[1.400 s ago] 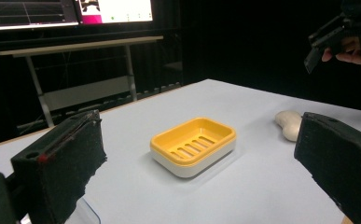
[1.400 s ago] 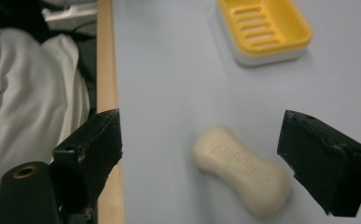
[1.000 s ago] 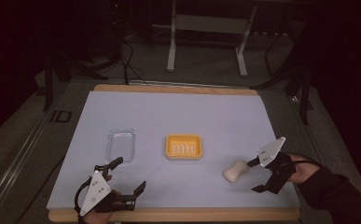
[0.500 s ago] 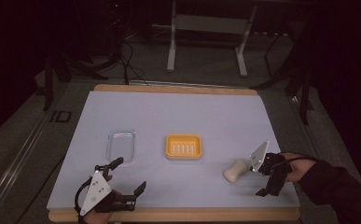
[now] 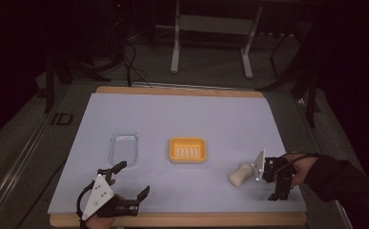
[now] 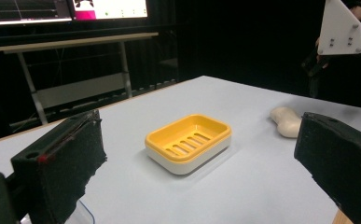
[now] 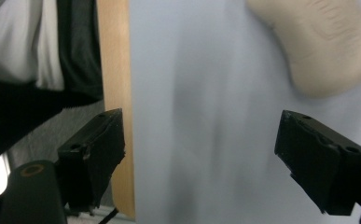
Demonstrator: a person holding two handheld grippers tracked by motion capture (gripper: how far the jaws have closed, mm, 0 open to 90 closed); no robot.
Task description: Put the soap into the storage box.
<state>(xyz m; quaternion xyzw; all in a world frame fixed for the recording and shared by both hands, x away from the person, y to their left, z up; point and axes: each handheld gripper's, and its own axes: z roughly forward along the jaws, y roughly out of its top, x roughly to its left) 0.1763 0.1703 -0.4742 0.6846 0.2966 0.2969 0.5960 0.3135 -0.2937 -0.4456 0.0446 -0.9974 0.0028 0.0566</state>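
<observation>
Two hand-held grippers work over a pale lilac table top (image 5: 182, 119) edged in light wood. At the near left corner the left gripper (image 5: 130, 178) rests low with its black jaws spread wide and nothing between them; the hand holding it is mostly cut off by the bottom edge of the high view. Just beyond it lies a clear, shallow rectangular plastic tray (image 5: 124, 147), faint against the table and hard to make out; only a curved sliver of it shows in the left gripper view. Near the middle sits a yellow slotted soap dish on a white base (image 5: 188, 150), empty. To its right, well apart from it, lies a beige, waisted bar of soap (image 5: 240, 174) flat on the table. Just beside it is the right gripper (image 5: 273, 182), held by a hand in a dark sleeve; its grey plate hides part of it from above. In the right gripper view its jaws stand wide apart and empty, the soap blurred and cut off at the top.
</observation>
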